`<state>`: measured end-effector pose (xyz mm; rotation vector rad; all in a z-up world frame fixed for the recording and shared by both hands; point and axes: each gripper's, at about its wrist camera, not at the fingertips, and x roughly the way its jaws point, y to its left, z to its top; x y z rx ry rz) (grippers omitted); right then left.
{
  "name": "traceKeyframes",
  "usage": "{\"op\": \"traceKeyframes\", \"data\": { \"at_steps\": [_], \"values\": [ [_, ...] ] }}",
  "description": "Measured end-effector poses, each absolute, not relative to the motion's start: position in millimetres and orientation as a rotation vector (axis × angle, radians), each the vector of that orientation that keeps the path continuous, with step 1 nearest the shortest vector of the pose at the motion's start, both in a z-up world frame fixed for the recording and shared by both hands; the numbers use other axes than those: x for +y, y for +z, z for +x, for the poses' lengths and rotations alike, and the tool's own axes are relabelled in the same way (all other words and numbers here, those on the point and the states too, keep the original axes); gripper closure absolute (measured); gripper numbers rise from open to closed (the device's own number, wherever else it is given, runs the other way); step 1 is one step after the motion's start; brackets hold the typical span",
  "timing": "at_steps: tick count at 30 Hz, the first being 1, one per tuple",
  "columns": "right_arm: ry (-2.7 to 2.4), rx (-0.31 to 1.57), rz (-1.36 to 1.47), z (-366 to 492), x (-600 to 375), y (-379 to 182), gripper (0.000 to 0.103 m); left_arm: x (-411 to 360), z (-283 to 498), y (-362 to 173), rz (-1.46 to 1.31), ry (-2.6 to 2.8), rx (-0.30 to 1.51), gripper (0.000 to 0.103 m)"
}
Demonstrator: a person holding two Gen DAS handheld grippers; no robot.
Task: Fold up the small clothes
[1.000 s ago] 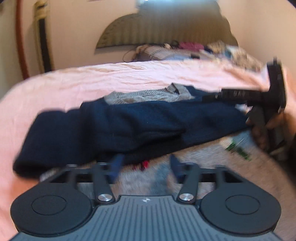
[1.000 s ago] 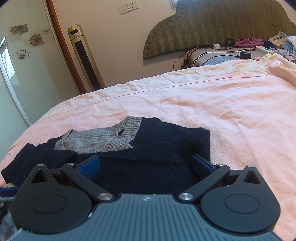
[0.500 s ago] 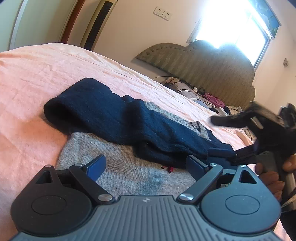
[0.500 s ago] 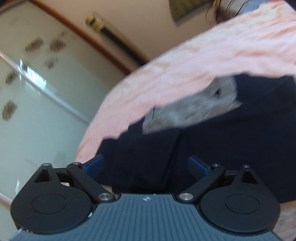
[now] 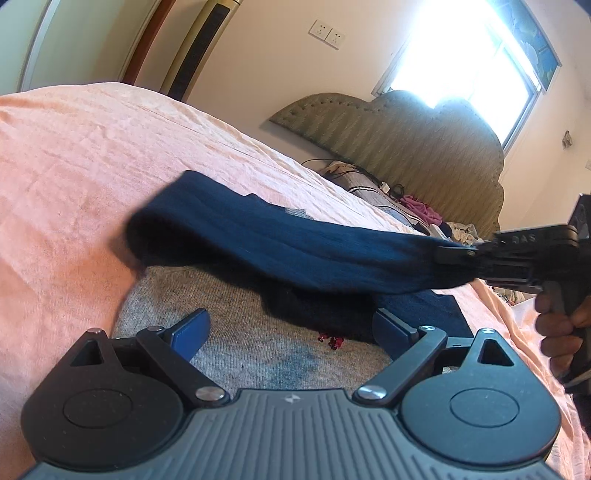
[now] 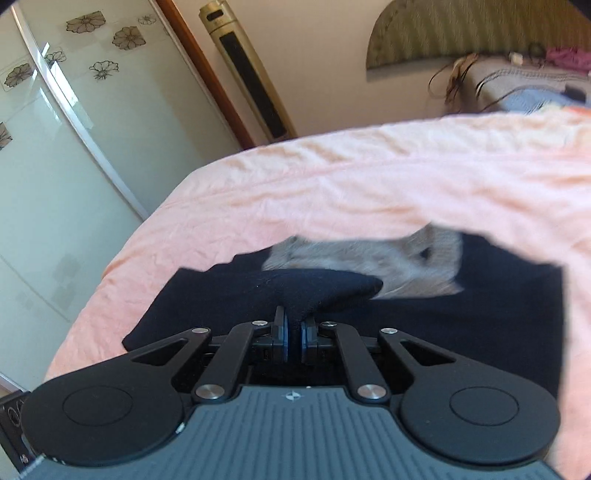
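- Bed (image 5: pixel 74 155): covered with a creased pink sheet; it carries every garment listed below and serves as the landmark here.
- Headboard (image 5: pixel 399 147): olive, padded, scalloped top, at the far end of the bed under a bright window (image 5: pixel 461 55).
- Sliding door (image 6: pixel 55 147): frosted glass with flower prints, beyond the bed's left side in the right wrist view; a tall gold tower fan (image 6: pixel 247 74) stands beside it against the wall.
- Sweater (image 6: pixel 461 325): navy knit with a grey collar panel, lying on the bed near its foot end; one navy sleeve (image 5: pixel 280 243) is lifted off the bed and stretched toward the right gripper.
- Grey knit garment (image 5: pixel 251 332): flat on the bed, partly under the sweater, with a small red mark near its middle.
- Loose clothes and cables (image 5: pixel 417 210): heaped at the headboard end of the bed; details too small to tell.
- Left gripper (image 5: pixel 291 328): jaws spread wide, having just been opening, nothing between them; it hangs just above the grey knit garment.
- Right gripper (image 6: pixel 293 338): jaws have just been closing and now pinch a bunched fold of the navy sleeve, raised above the bed; a hand (image 5: pixel 561 325) grips its handle.
- Wall sockets (image 5: pixel 327 33): a white pair on the wall above the bed's far side.
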<state>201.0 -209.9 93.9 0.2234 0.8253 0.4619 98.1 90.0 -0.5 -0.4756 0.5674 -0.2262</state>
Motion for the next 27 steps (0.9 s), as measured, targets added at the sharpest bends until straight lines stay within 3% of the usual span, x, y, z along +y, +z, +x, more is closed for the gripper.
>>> {"op": "traceKeyframes", "data": {
  "at_steps": [8,9,10,12,15,17,20,24,27],
  "values": [
    [0.298,0.887,0.215,206.6,-287.0,48.1,0.089,90.0,97.9,-1.7,-0.464,-0.226,0.570,0.007],
    [0.290,0.896,0.225,206.6,-288.5,39.9,0.084,89.7,97.5,-1.1,-0.460,-0.225,0.572,0.007],
    [0.262,0.891,0.227,205.1,-290.1,36.3,0.067,89.8,96.5,0.5,-0.450,-0.222,0.575,0.007],
    [0.189,0.792,0.253,195.3,-301.1,43.3,0.047,90.8,90.8,11.6,-0.425,-0.218,0.552,0.007],
    [0.174,0.611,0.268,172.8,-306.5,63.9,0.044,92.2,89.4,39.4,-0.384,-0.246,0.443,0.007],
    [0.275,0.602,0.290,173.2,-296.3,67.6,0.043,82.4,107.6,55.6,-0.338,-0.247,0.396,0.005],
    [0.355,0.642,0.261,191.6,-268.6,56.1,0.028,52.2,166.4,55.6,-0.223,-0.258,0.509,0.002],
    [0.268,0.739,0.203,221.8,-257.7,20.0,0.027,31.8,229.8,14.8,-0.075,-0.128,0.712,0.003],
    [0.325,0.632,0.141,205.0,-274.7,4.9,0.033,47.4,231.0,-1.8,-0.059,-0.121,0.699,0.000]
  ]
}}
